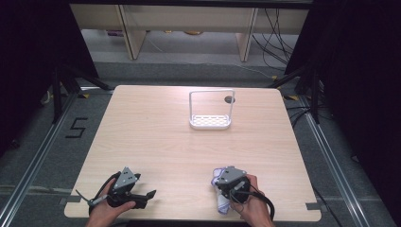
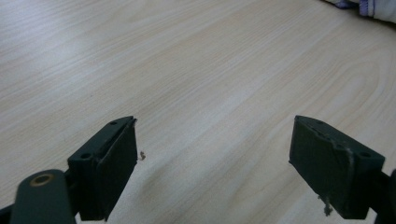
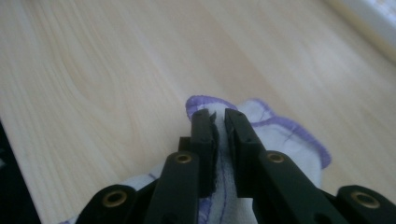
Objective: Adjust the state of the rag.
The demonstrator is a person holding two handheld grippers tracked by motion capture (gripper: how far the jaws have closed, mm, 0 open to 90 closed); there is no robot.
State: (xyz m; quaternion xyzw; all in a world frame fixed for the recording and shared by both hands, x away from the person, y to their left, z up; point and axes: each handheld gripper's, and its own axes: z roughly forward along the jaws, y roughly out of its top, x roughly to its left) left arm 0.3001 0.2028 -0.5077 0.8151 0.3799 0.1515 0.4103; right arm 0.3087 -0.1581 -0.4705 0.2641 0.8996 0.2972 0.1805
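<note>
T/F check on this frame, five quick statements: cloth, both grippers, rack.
1. The right gripper is shut on the cloth. True.
2. The left gripper holds the cloth. False: its fingers stand wide apart over bare table.
3. The white rack stands at the table's far side. True.
4. The cloth lies inside the rack. False: it is at the near edge, under the right gripper.
5. The cloth is white with purple edging. True.

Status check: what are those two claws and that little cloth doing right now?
Right gripper shut on the white cloth. Left gripper open, empty, over bare table. White rack far off, nothing in the way.
</note>
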